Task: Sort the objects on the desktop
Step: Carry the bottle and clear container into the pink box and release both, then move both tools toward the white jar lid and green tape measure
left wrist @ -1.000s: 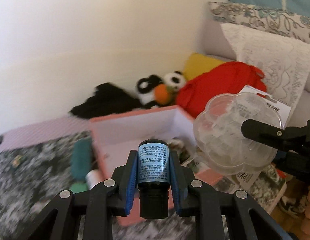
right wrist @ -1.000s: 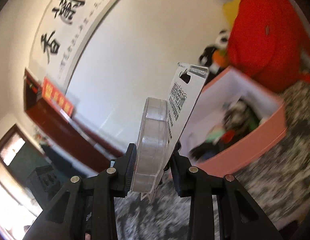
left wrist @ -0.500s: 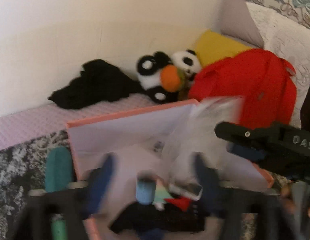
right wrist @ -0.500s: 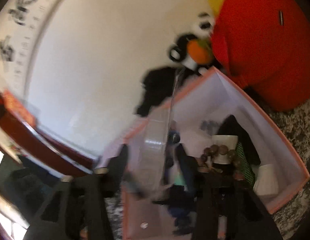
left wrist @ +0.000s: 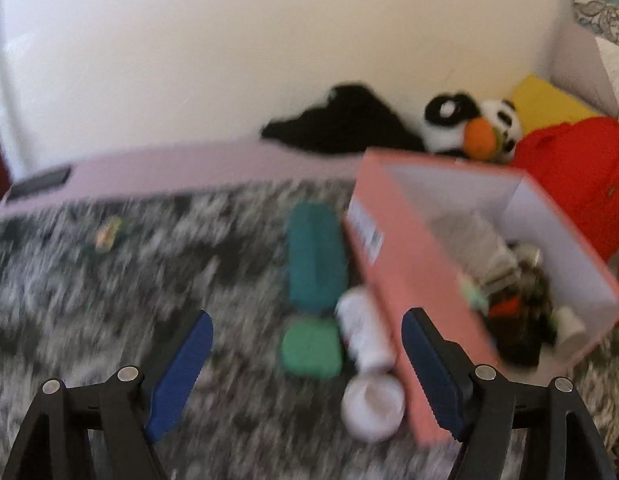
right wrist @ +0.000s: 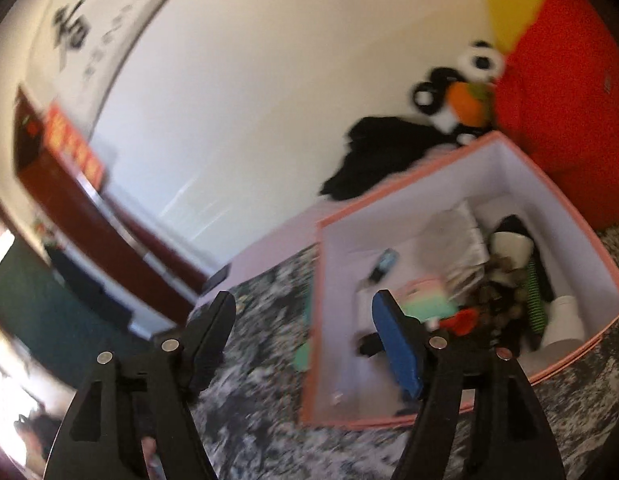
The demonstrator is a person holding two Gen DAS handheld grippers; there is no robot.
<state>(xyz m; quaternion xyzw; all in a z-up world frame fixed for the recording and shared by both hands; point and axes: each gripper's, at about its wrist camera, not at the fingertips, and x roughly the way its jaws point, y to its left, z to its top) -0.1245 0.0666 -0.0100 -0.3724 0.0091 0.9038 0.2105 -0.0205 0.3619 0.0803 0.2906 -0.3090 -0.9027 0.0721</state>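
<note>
Pink box (left wrist: 393, 240): one; white bottles (left wrist: 365, 336): two; green cases (left wrist: 315, 258): two.

The pink rectangular cardboard box (left wrist: 393, 248) looks matt outside, with a smooth pale paper lining inside. It stands on a mottled grey-and-white shaggy cloth cover (left wrist: 109, 280), rough and fuzzy, beside a white smooth plastic bottle (left wrist: 365, 336) and a teal matt oblong case (left wrist: 315, 258). The fluffy plush panda toy (right wrist: 465, 88) leans against a red matt cloth bag (right wrist: 569, 120).

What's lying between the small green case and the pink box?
In the left wrist view, a white bottle lies between the small green case and the pink box, with a white jar just below it.
</note>
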